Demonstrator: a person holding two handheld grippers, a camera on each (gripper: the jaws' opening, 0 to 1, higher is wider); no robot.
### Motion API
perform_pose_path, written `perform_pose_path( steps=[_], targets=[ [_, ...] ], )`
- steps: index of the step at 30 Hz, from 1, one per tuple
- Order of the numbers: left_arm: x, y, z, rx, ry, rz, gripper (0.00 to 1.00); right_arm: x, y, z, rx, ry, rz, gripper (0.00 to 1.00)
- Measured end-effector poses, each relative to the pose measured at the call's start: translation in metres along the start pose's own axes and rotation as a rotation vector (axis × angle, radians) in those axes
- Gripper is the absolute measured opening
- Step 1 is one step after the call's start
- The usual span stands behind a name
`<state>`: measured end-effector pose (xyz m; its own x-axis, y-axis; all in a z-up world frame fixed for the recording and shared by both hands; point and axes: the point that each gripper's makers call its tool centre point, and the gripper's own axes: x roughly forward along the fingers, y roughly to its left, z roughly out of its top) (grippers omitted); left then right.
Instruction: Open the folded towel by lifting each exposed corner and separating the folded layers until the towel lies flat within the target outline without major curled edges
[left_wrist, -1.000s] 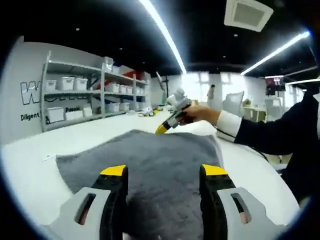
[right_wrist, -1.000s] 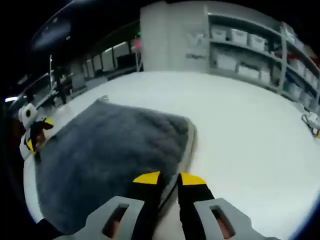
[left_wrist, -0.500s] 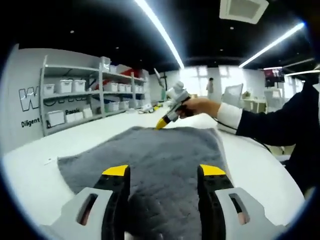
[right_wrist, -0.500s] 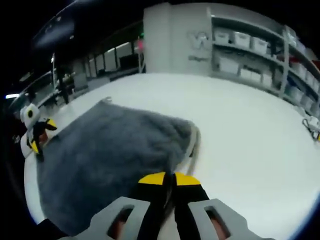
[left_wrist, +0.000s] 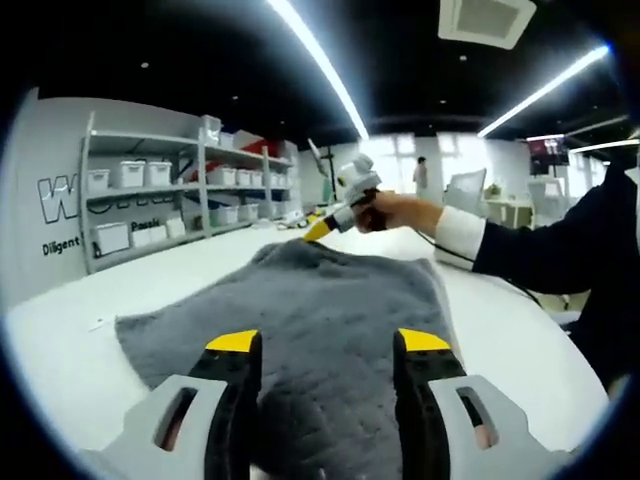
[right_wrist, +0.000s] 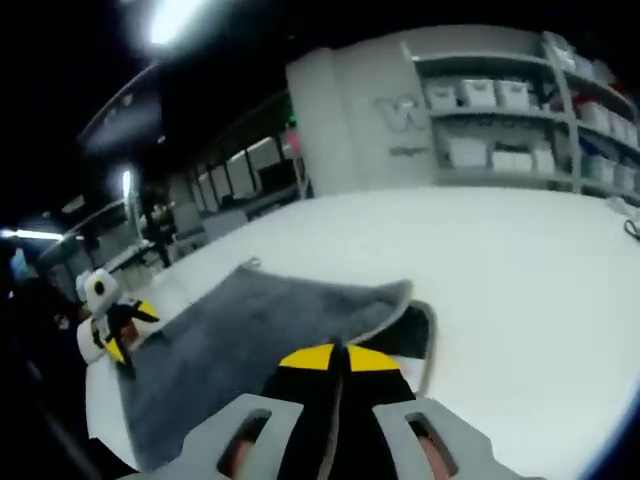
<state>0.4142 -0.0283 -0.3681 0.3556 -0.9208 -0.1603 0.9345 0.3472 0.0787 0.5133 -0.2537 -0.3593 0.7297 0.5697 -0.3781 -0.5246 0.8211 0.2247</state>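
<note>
Right gripper (right_wrist: 333, 352) pinches the grey towel's (left_wrist: 330, 300) corner, raised off the table (right_wrist: 520, 270); left gripper (left_wrist: 325, 342) — jaws spread

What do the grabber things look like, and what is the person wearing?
Each gripper has light grey arms with slots, black jaws and yellow tips: the left gripper and the right gripper. The person wears a dark sleeve with a white cuff.

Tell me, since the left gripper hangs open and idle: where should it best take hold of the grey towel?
Probably the near edge of the grey towel, just ahead of the open left gripper, coming in low from this side. The right gripper already lifts the far corner, so the near edge lies flat and free.
</note>
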Motion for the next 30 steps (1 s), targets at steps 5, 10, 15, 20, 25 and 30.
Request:
perform_pose_path(
  steps=[5,10,15,20,25,30],
  targets=[
    [-0.001,0.003,0.0,0.002,0.004,0.003,0.52,0.006,0.017,0.0,0.008,-0.009,0.053,0.0],
    [-0.001,0.005,0.0,0.006,0.007,0.01,0.51,0.014,0.039,-0.005,-0.067,0.016,0.093,0.0],
    [-0.001,0.008,-0.001,0.005,0.009,0.021,0.49,0.024,0.06,-0.01,-0.126,0.045,0.119,0.0],
    [-0.001,0.007,-0.004,0.013,0.016,0.026,0.49,0.034,0.076,-0.019,-0.2,0.084,0.13,0.0],
    [0.0,0.005,-0.006,0.021,0.022,0.029,0.48,0.045,0.061,-0.03,-0.351,0.169,0.083,0.0],
    [0.001,0.004,-0.007,0.028,0.026,0.034,0.48,0.05,0.055,-0.037,-0.475,0.222,0.052,0.14]
  ],
)
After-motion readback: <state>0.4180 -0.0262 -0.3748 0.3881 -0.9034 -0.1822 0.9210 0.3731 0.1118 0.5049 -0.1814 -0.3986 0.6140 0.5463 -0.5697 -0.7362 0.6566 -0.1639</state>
